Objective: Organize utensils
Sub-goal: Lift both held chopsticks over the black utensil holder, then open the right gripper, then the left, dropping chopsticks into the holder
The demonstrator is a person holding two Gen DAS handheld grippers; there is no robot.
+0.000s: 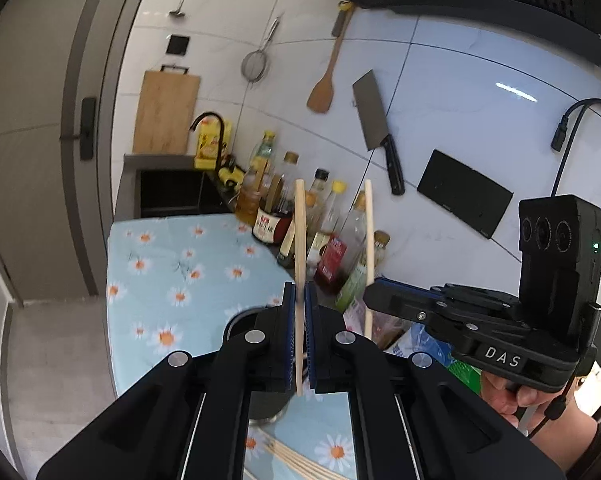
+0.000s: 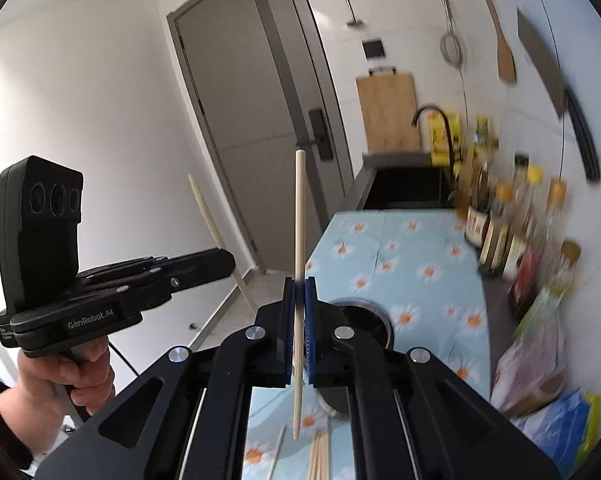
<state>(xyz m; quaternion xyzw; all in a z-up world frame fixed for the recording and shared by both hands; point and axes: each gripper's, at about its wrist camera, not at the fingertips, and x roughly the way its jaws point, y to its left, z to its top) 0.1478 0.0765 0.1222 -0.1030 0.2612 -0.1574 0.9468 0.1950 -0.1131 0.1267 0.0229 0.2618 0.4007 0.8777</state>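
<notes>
Pale, slender, upright wooden chopstick (image 1: 299,240)

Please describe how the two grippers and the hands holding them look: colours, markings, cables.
Both grippers, left gripper and right gripper, are matte black with blue ribbed pads and silver pivot bolts. White lettering reads "GenRobot.AI" and "DAS". Each carries a three-lens black camera block. Bare hands; black cables trail.

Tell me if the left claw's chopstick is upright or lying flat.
Upright: the chopstick stands nearly vertical, pinched between the pads of the left claw, above the table.
</notes>
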